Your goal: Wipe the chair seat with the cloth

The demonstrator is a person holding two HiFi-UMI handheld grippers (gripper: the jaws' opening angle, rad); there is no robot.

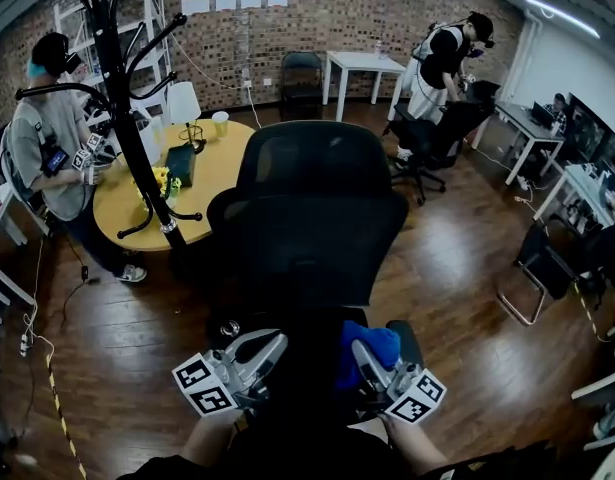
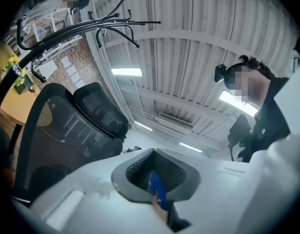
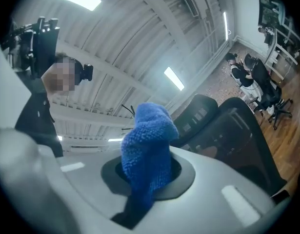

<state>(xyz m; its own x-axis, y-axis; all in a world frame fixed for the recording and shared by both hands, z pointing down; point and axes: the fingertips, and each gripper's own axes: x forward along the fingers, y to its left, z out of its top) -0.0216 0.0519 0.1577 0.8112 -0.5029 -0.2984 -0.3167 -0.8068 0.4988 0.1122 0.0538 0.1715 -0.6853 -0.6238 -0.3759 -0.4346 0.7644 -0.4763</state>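
Black mesh chair point(image 1: 307, 208) faces the operator, seat low in the head view. Behind it is a round yellow table point(image 1: 202, 183) carrying a pale cup point(image 1: 220, 122); contents not discernible. Cloth point(image 1: 372, 343): blue, looped pile, bunched upright, over the seat's right side, pinched in the right gripper point(image 1: 361, 352). Left gripper point(image 1: 279, 341): jaws pressed together, apart from the cloth.

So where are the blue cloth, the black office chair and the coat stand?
blue cloth point(image 3: 146, 155): right gripper view, middle of the bunched cloth.
black office chair point(image 1: 307, 238): head view, middle of its backrest.
coat stand point(image 1: 120, 78): head view, on its upright pole.
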